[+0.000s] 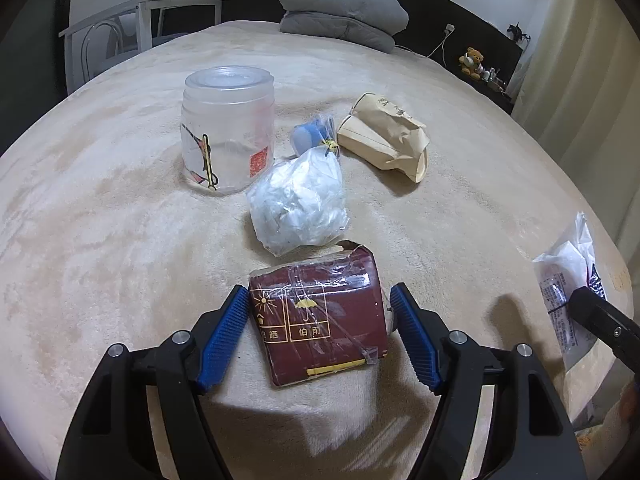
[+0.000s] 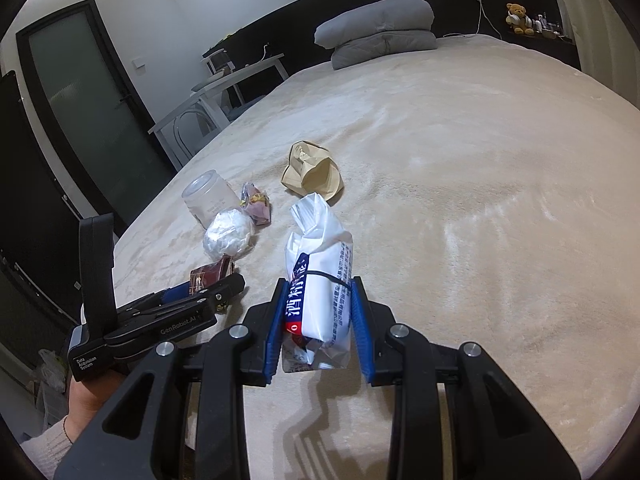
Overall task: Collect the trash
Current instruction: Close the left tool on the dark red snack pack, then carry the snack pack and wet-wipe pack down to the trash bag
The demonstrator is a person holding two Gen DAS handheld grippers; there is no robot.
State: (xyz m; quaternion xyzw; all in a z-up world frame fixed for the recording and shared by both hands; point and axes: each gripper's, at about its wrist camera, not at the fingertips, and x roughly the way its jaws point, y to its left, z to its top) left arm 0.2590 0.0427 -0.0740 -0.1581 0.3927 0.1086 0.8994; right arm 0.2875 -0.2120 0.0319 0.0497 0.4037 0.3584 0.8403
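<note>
My left gripper (image 1: 319, 300) is open around a dark red cardboard box (image 1: 320, 320) wrapped in tape, lying on the beige bed; its left pad touches the box, its right pad stands just clear. The box also shows in the right wrist view (image 2: 210, 276). My right gripper (image 2: 318, 300) is shut on a white plastic package with blue print (image 2: 320, 280), held above the bed; it shows at the right edge of the left wrist view (image 1: 568, 284). Beyond the box lie a crumpled clear plastic bag (image 1: 298, 204), a clear plastic jar (image 1: 228, 128), a small blue-and-clear wrapper (image 1: 314, 134) and a brown paper bag (image 1: 386, 136).
The beige blanket (image 2: 480, 200) covers the whole bed. A folded grey duvet (image 1: 344, 12) lies at the head. A white desk and chair (image 1: 136, 20) stand left of the bed, with a dark door (image 2: 92, 112) beyond. A teddy bear (image 1: 472, 62) sits on a shelf at far right.
</note>
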